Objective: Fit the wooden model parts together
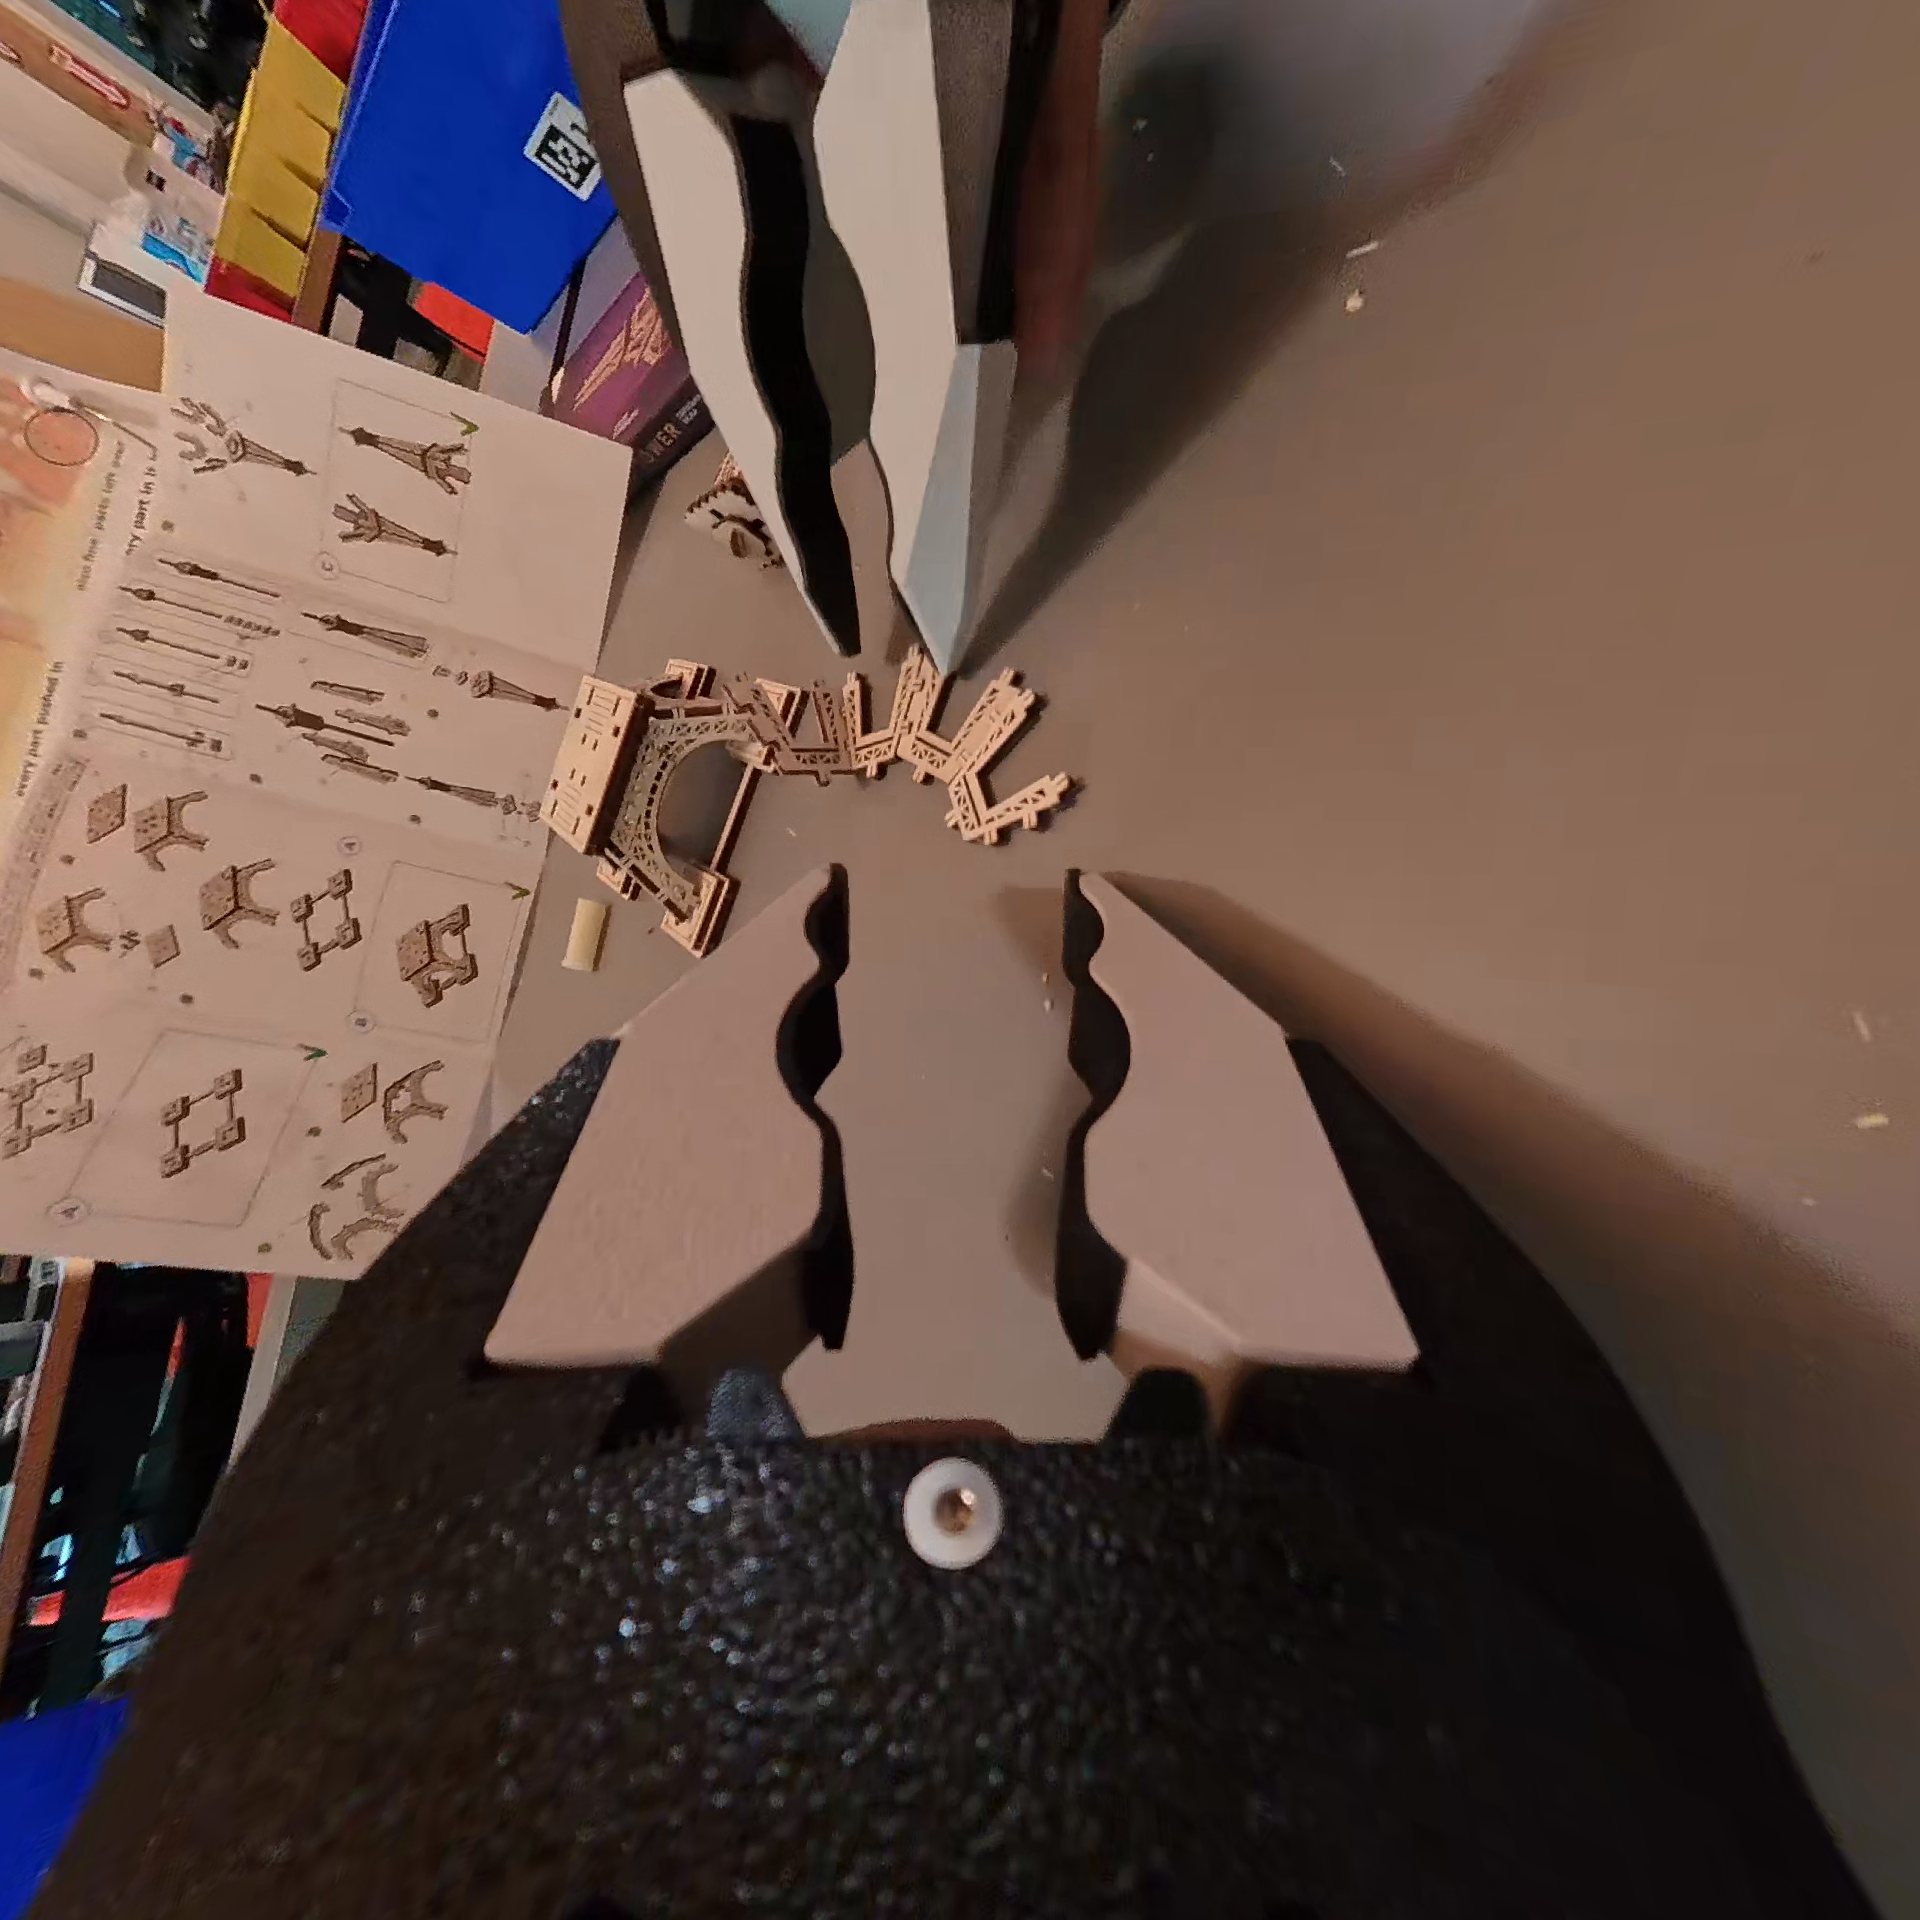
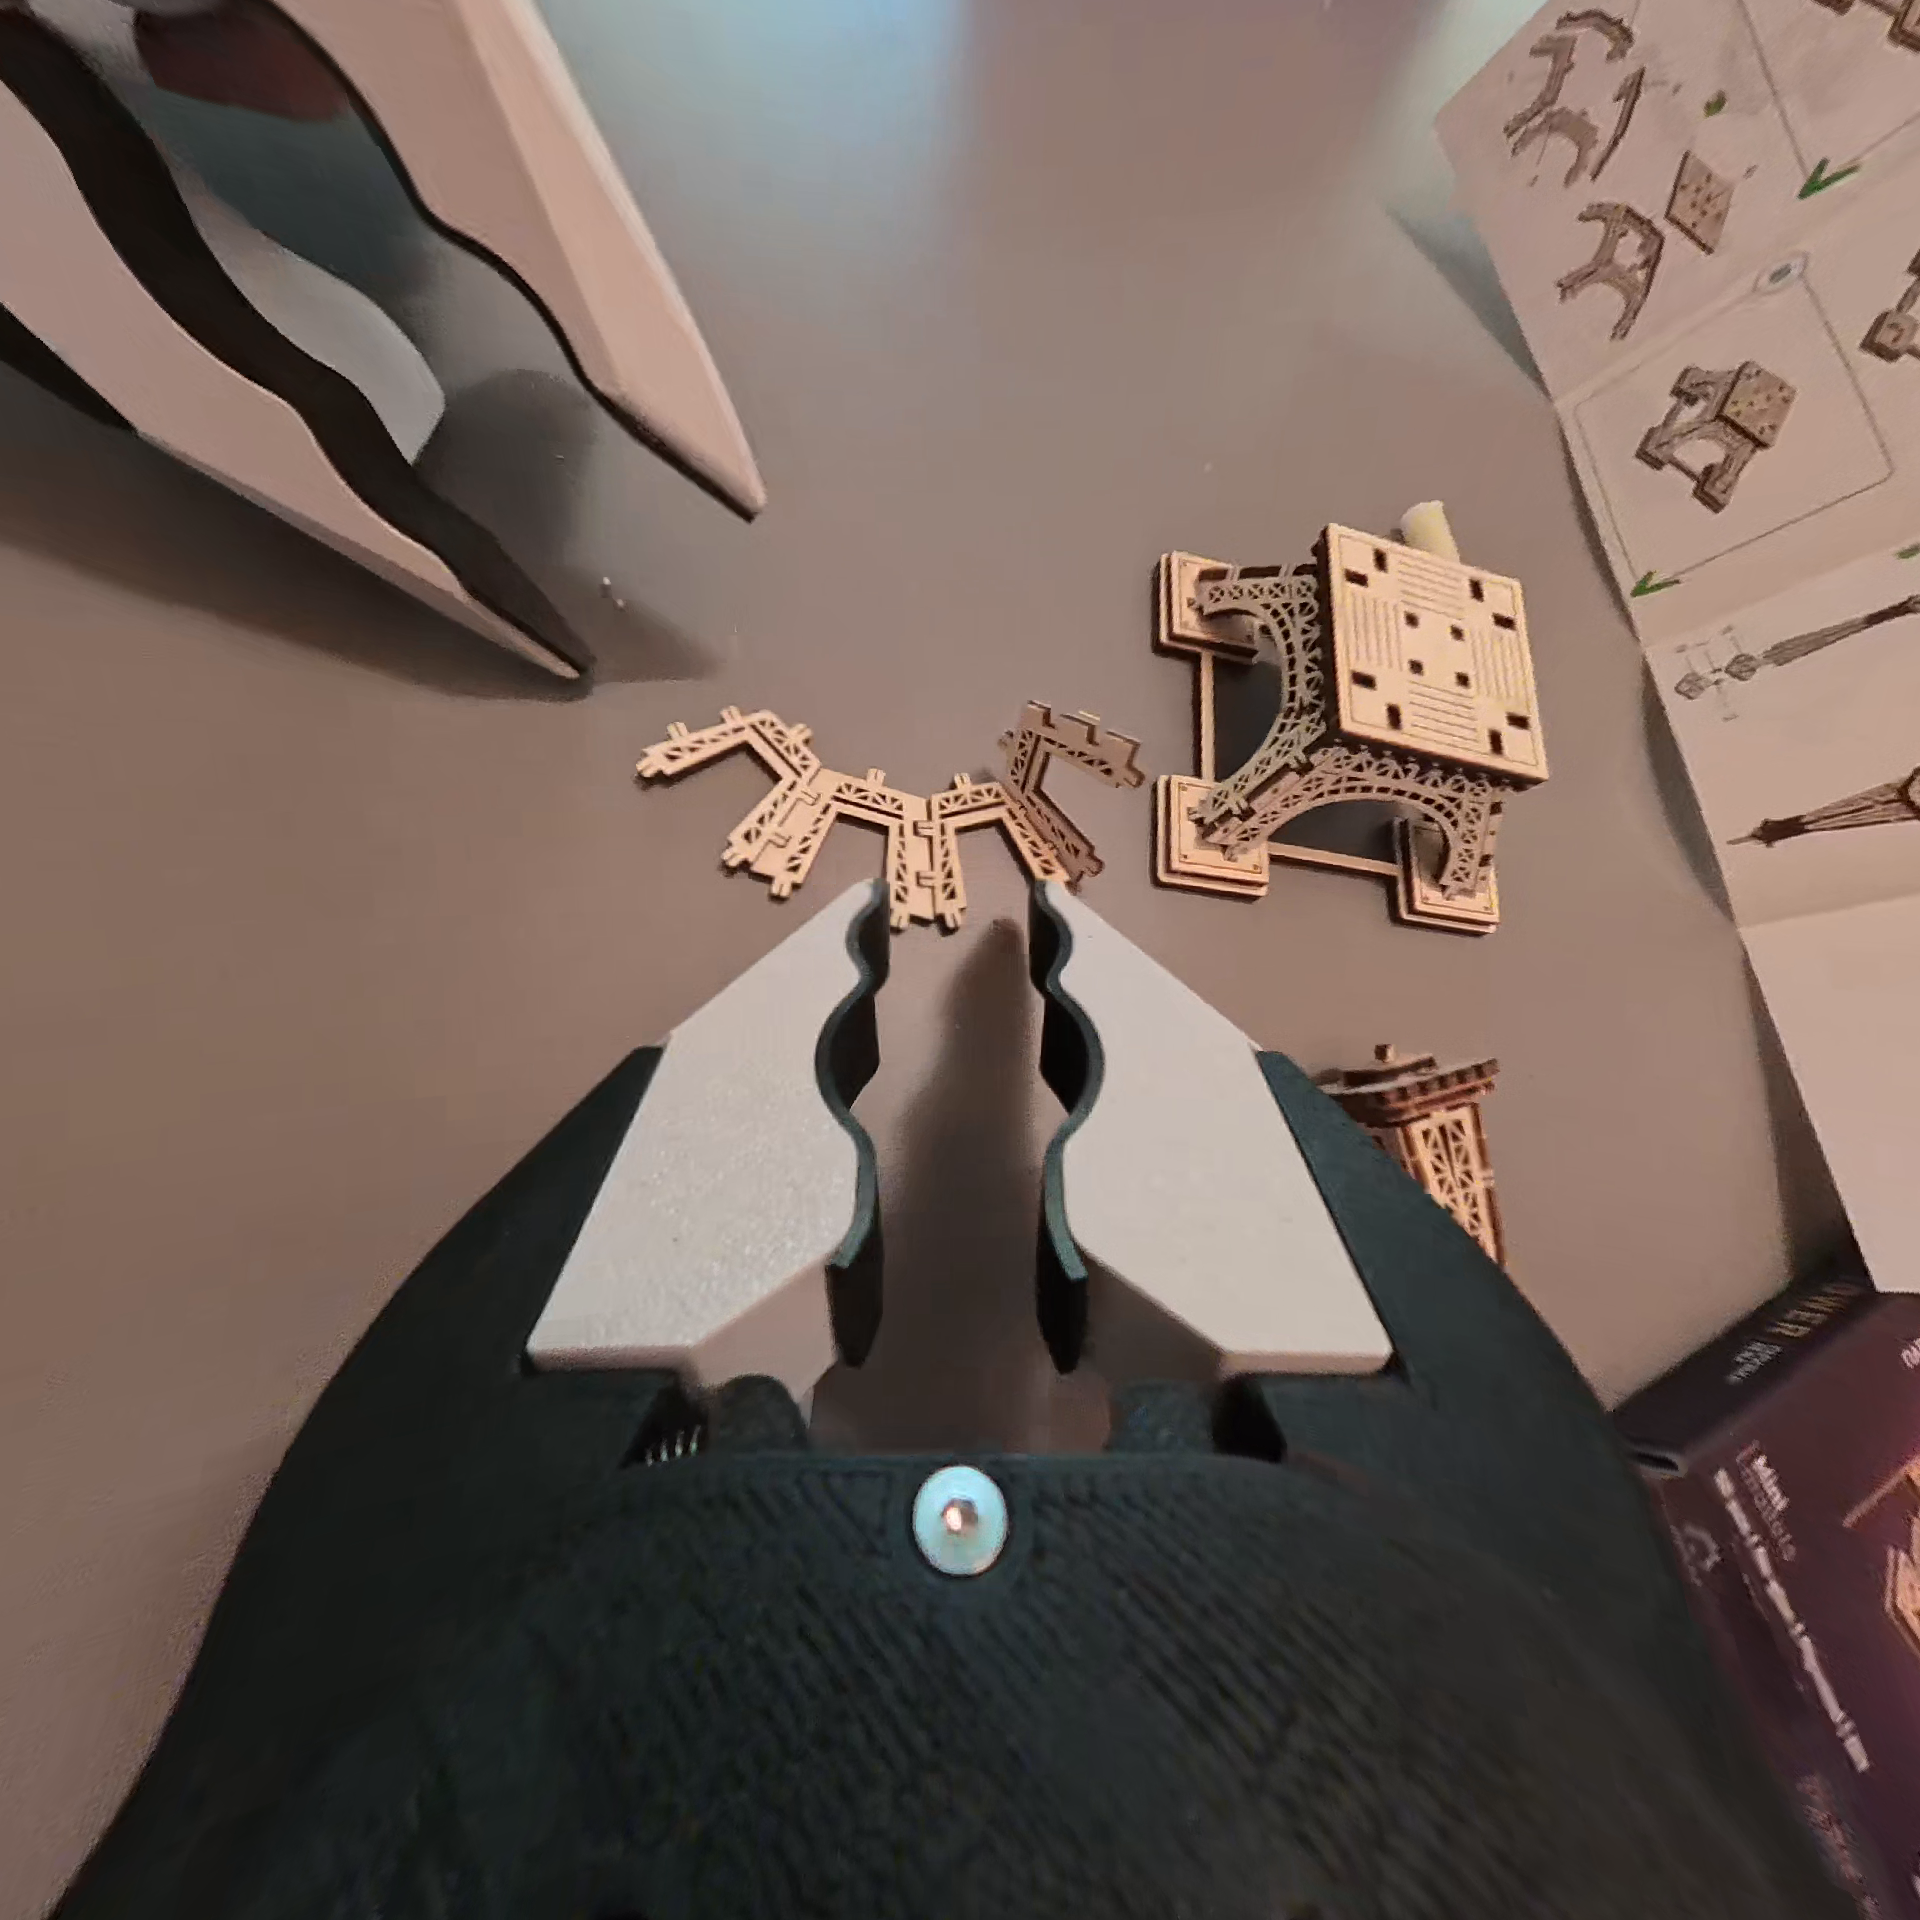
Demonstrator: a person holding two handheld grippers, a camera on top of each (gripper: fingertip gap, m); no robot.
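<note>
A chain of flat wooden lattice parts lies on the grey table; it also shows in the left wrist view. My right gripper is open, low over the near end of the chain, and one lattice leg lies between its tips without being pressed. The left wrist view shows this gripper from the far side. My left gripper is open and empty, a short way from the parts; the right wrist view shows it at the upper left. The assembled tower base stands right of the chain.
An instruction sheet lies left of the base. A small cream cylinder lies beside the base. Another wooden tower section and a purple box sit at the right. Blue and yellow bins stand behind. There is about 7 cm between the tips of the two grippers.
</note>
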